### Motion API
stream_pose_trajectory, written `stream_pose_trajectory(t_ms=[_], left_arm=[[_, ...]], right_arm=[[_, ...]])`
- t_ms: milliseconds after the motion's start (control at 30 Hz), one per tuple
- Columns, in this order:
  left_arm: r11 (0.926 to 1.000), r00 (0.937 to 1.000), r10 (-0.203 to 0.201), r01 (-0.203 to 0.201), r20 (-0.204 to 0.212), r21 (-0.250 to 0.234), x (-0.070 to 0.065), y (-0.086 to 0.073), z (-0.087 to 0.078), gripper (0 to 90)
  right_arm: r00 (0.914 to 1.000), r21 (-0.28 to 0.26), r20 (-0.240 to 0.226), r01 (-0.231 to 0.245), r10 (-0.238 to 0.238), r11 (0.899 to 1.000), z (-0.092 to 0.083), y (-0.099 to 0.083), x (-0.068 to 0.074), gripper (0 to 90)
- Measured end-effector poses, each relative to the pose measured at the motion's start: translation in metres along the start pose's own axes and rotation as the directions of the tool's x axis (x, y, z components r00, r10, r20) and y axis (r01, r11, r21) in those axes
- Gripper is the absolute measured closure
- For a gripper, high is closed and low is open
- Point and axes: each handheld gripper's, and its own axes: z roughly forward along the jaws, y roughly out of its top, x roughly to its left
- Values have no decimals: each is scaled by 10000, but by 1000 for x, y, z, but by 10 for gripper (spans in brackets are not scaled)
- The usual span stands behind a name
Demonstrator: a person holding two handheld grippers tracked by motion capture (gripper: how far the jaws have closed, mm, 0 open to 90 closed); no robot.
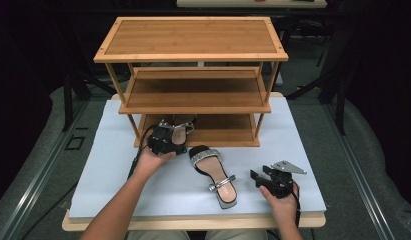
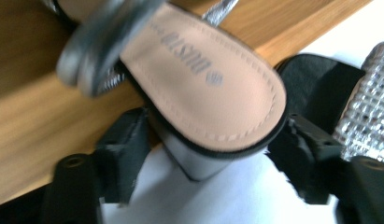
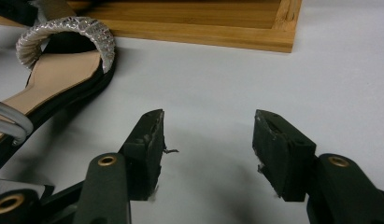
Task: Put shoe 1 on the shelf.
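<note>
Sandal [image 2: 213,84] heel in left tongs [image 2: 208,154], toe toward shelf [image 1: 203,131]

We see the rack [image 1: 193,80] at the table's [image 1: 303,150] back. One sandal [image 1: 179,131] sits on its bottom shelf, left end. Second sandal [image 1: 215,175] lies on the table before it, between both grippers.

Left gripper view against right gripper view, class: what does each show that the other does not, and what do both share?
Left gripper view: the beige stitched heel of a block-heeled sandal between the left hand-held gripper jaws.

Right gripper view: the right hand-held gripper, jaws apart over bare white table cover.

Both: the second sandal's silver mesh strap and the bamboo shoe rack's lowest shelf.
</note>
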Motion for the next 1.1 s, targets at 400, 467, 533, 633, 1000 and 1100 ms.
stream_pose_trajectory(t_ms=[400,467,533,633,1000,1100], left_arm=[[9994,9987,-295,302,407,-154,-13,-47,-45,317],[9991,9978,-360,371,565,-199,-16,-59,-54,339],[9992,9986,-306,318,439,-262,-20,-72,-63,344],[9994,9996,-162,170,239,-314,-21,-90,-73,347],[9988,9996,268,-271,-88,-403,-15,-113,-70,345],[9992,9996,262,-265,-119,-304,-14,-115,-68,345]], right_arm=[[9971,-146,304,704,-699,9974,-7,9,13,427],[9944,-17,425,964,-963,9953,-9,14,19,422],[9919,18,432,1193,-1193,9929,-12,20,25,422],[9876,409,39,1568,-1570,9868,-13,28,36,422],[9710,2378,-1451,2206,-1899,9459,1,90,81,443],[9644,3376,-2046,2302,-1676,9127,13,101,93,415]])
